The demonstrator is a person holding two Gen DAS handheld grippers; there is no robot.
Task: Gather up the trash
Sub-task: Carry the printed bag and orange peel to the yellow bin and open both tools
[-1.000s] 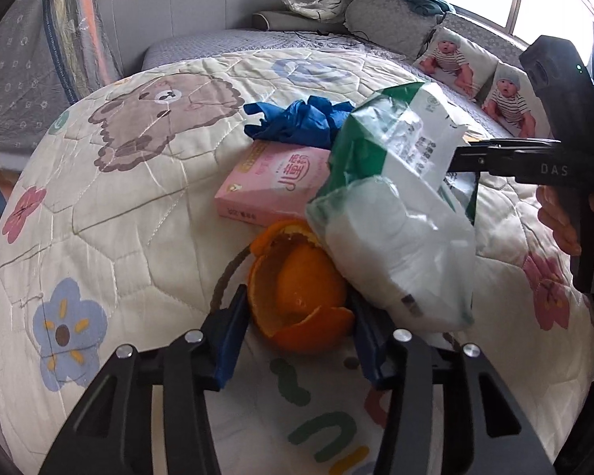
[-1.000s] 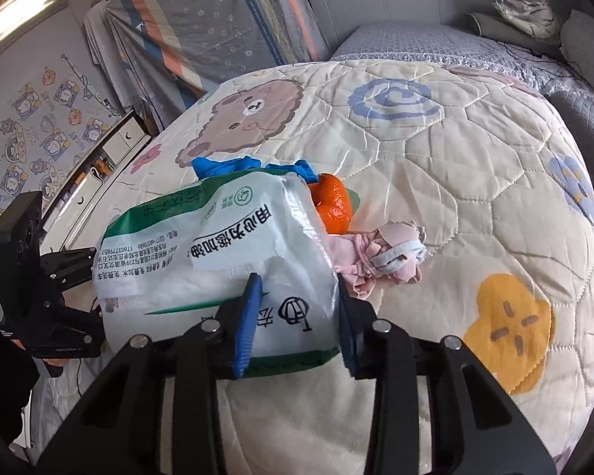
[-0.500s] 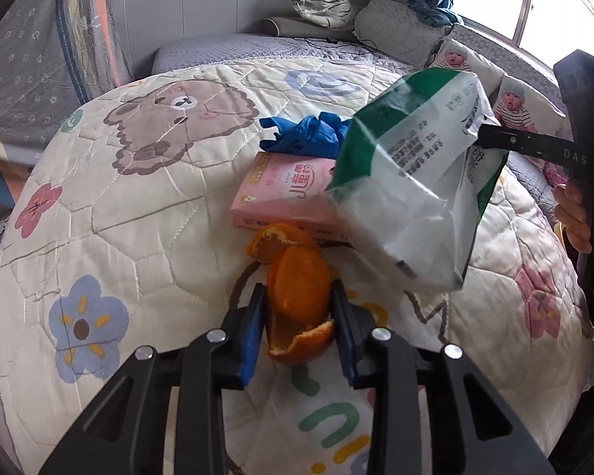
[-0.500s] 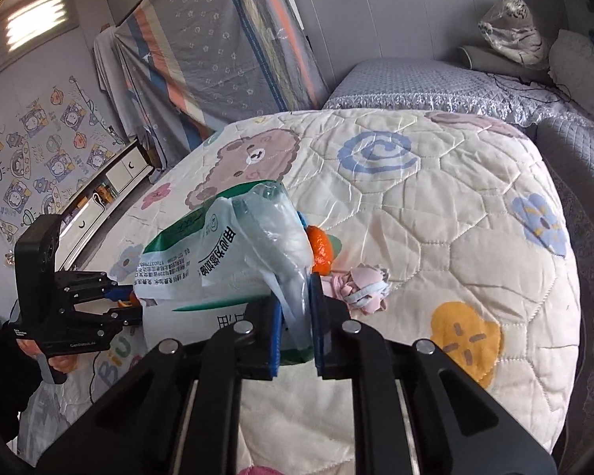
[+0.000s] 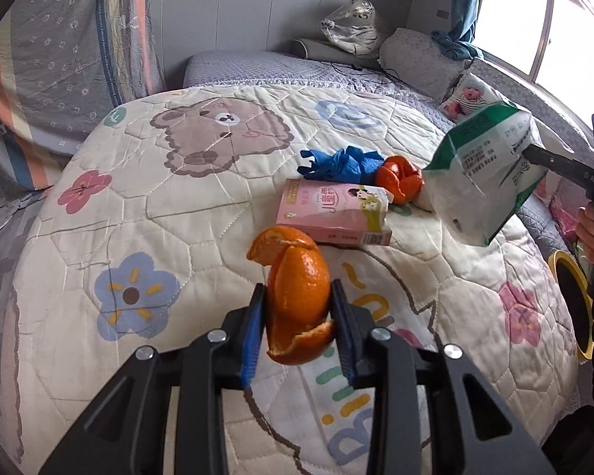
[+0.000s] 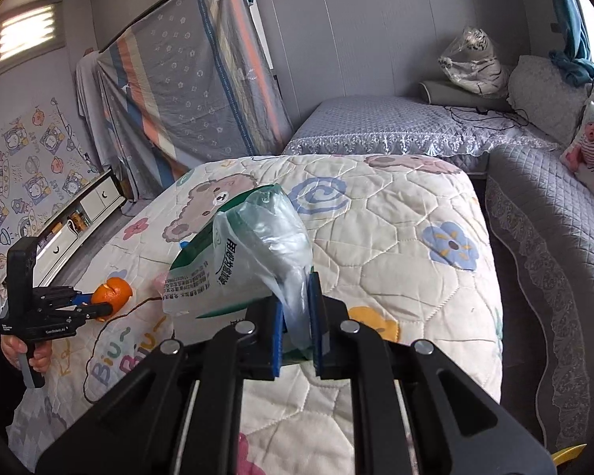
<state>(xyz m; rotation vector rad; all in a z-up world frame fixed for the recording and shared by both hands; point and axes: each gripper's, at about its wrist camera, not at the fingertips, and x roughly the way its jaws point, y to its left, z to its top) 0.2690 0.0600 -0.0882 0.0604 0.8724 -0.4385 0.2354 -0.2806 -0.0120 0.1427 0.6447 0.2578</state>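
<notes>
From the left wrist, the left gripper [image 5: 297, 316] has its blue pads clamped on a curl of orange peel [image 5: 295, 297], bright outside, paler within, torn at the edges and held clear above the quilt [image 5: 202, 213]. Its jaws have just been closing on that peel. A second peel [image 5: 400, 178] lies further back, touching a crumpled blue glove [image 5: 338, 164]. Just in front of those two sits one pink carton [image 5: 334, 213], lying flat on the quilt. At the right edge the right gripper [image 5: 534, 154] comes in level, holding a green and white plastic bag [image 5: 487, 174] that hangs in the air, its open mouth turned toward the peel. A hand [image 5: 590, 233] grips the handle there. One yellow ring [image 5: 574, 304] shows beyond the quilt's edge, and this is the only view that shows the carton whole and the second peel.

From the right wrist, the right gripper [image 6: 297, 316] has its fingers pressed together on the thin film of the bag [image 6: 249, 261]; those jaws have just been closing too. Printed text runs along the bag's side. Far left, the left gripper [image 6: 99, 306] holds the peel [image 6: 113, 291] above the quilt [image 6: 396, 245], with a hand [image 6: 21, 350] under it. Only here do I see the striped sheet [image 6: 194, 79] against the wall and the low white cabinet [image 6: 87, 206]
</notes>
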